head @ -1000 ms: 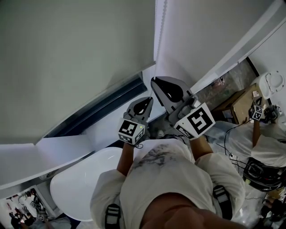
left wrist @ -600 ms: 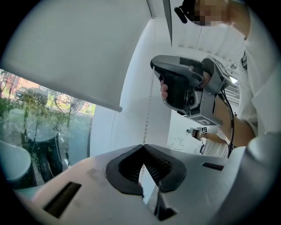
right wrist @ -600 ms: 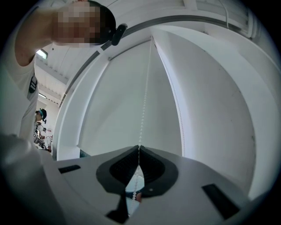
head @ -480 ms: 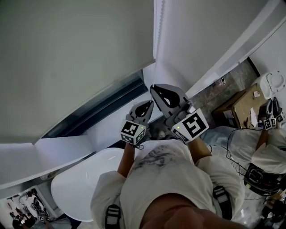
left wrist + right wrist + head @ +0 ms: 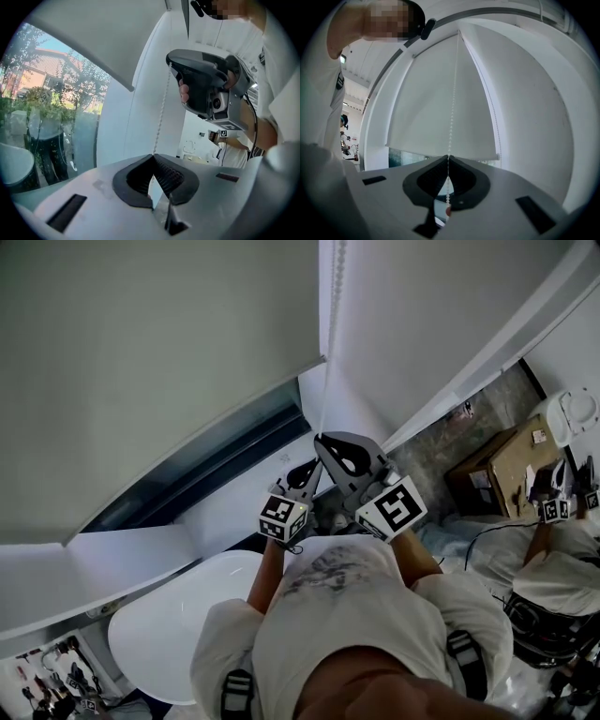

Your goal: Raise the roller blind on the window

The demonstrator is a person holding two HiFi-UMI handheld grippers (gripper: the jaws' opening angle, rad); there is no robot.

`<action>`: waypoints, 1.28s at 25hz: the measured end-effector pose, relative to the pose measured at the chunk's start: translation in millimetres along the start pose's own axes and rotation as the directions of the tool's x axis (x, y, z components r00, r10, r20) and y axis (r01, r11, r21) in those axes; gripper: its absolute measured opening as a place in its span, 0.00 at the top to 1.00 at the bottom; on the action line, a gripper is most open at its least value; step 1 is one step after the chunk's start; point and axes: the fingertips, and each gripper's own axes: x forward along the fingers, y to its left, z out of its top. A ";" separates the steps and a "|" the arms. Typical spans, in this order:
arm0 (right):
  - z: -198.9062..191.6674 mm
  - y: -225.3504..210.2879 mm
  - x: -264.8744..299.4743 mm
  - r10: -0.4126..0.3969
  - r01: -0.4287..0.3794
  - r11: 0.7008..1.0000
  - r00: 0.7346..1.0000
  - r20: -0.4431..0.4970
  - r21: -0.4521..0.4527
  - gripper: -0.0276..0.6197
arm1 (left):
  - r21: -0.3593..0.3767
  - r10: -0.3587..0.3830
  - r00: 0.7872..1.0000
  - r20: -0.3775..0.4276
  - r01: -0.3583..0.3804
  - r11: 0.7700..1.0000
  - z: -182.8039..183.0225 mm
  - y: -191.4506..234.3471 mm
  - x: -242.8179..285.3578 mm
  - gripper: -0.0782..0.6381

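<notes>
Roller blind (image 5: 159, 362) of pale grey fabric covers most of the window, its hem above a strip of bare glass. Its white bead chain (image 5: 451, 112) hangs vertically beside it — right tool (image 5: 448, 158) pinches it higher, left tool (image 5: 153, 157) pinches it just below. White sill (image 5: 131, 554) beneath, round white surface (image 5: 159, 634) lower

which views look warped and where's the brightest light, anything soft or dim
Left gripper view: heavy fisheye, black corners, brightest at the sunlit window glass. Right gripper view: same warp, roller blind evenly lit, bead chain crisp, right tongs close and slightly soft. Head view: dim and grey, less bent.
</notes>
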 end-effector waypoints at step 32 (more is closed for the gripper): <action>-27.6 7.5 -5.3 0.026 -0.026 1.000 0.999 -0.032 0.003 0.86 | 0.147 -0.088 0.944 0.317 0.043 0.988 232.2 -45.0 -74.9 0.80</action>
